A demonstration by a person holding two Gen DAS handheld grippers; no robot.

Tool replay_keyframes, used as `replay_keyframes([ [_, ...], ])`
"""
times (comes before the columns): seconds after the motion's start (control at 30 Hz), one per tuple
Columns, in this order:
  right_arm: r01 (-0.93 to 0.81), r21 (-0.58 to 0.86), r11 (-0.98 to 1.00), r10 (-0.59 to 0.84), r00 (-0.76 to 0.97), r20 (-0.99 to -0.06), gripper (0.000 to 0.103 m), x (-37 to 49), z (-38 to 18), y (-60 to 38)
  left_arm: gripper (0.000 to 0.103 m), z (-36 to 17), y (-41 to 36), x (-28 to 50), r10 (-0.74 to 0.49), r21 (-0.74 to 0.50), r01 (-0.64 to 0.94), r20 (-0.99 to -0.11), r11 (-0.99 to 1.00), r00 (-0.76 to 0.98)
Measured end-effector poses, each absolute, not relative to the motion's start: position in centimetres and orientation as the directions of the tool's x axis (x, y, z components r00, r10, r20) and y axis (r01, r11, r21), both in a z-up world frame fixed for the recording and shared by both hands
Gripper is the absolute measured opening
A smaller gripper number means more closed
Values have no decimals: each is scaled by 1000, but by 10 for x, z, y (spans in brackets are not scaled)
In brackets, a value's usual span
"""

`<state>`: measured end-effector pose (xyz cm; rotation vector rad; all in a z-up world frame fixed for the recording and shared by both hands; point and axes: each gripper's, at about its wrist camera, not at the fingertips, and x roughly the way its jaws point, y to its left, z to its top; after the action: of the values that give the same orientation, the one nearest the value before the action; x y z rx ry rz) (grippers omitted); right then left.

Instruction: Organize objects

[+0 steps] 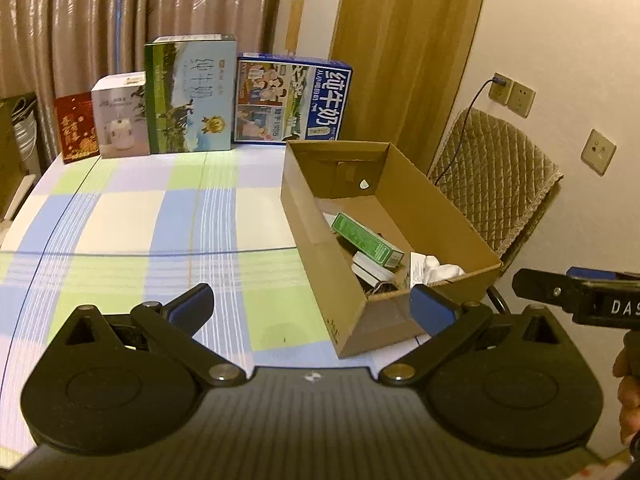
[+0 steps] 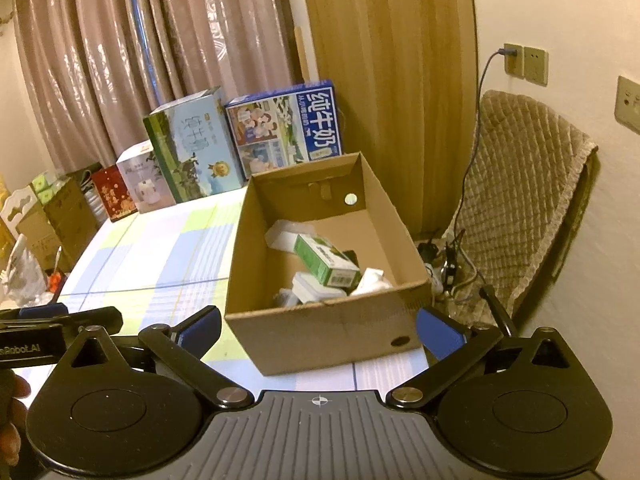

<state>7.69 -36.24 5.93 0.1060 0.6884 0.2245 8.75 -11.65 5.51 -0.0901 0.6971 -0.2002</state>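
Observation:
An open cardboard box [image 1: 436, 216] stands on the checked tablecloth [image 1: 160, 216] at the table's right edge; it also shows in the right wrist view [image 2: 320, 332]. Inside lie a green carton [image 1: 366, 240] [image 2: 326, 262], white items [image 1: 440, 270] [image 2: 316, 290] and binder clips [image 1: 376, 280]. My left gripper [image 1: 314, 308] is open and empty, just in front of the box's near left corner. My right gripper [image 2: 318, 330] is open and empty, its fingers either side of the box's near wall. Each gripper shows at the edge of the other's view.
Along the table's far edge stand a blue milk carton box [image 1: 292, 100], a green milk box [image 1: 190, 96], a white box [image 1: 120, 116] and a red box [image 1: 76, 128]. A quilted chair [image 1: 496, 180] is right of the table. Cables [image 2: 448, 268] lie on the floor.

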Motion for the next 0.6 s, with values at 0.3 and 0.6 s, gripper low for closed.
replay_keyframes([
  [0.3,-158,159,975,223,745,-629,101,54,62,-364,102,59,-112,54,-181,-129,127,-643,983,744],
  [0.6,-195,130,972,232,741,-631,101,35,64,-352,102,61,-118,29,-172,-93,148,-650,985,740],
])
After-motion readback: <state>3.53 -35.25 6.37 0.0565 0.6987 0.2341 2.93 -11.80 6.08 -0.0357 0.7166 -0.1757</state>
